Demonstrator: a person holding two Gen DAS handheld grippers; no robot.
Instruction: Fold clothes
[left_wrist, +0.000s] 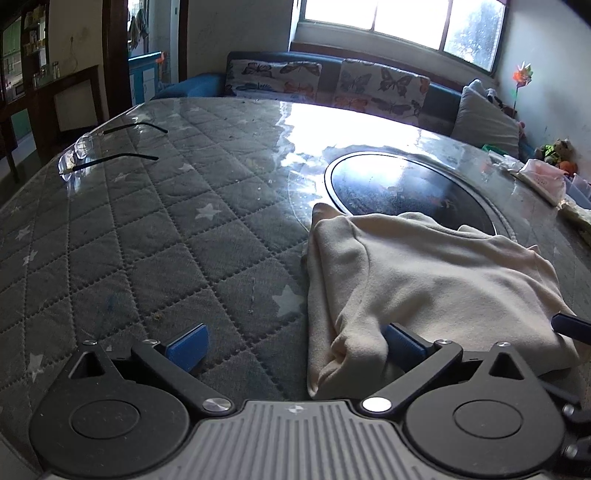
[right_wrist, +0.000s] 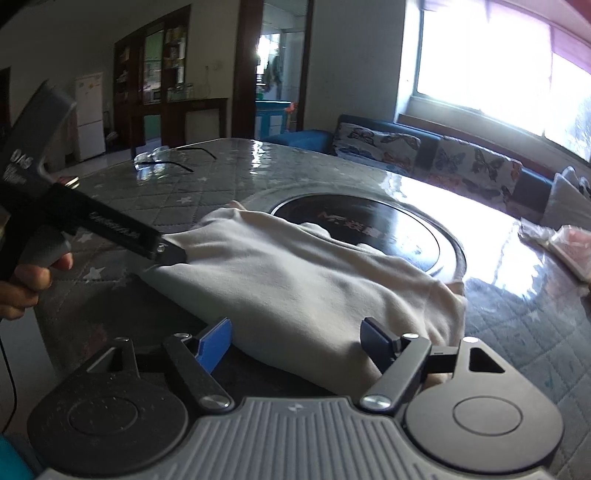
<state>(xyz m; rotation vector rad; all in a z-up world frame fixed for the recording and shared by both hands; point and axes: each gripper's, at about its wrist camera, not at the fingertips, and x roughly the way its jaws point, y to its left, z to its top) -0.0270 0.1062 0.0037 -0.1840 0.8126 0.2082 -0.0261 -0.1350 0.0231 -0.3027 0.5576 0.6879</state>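
The cream garment (left_wrist: 424, 280) lies on the quilted bench (left_wrist: 147, 229), its far edge lapping over the dark round inset (left_wrist: 413, 188) in the bench top. It is already gathered into a compact, roughly rectangular bundle of several layers, so the folding is judged to be well advanced; a last tidying fold or a squaring of the edges may be all that is left (the near-left corner looks bunched).

The left gripper (left_wrist: 295, 349) is spread wide, one pad against that bunched corner and the other over bare bench; nothing is pinched. The right gripper (right_wrist: 297, 341) is likewise spread, straddling the near edge of the bundle without closing on it.

The underside layers, and which garment it is, cannot be made out. Window glare washes out the far bench top. A pair of glasses (left_wrist: 79, 153) lies well apart at the far-left edge.
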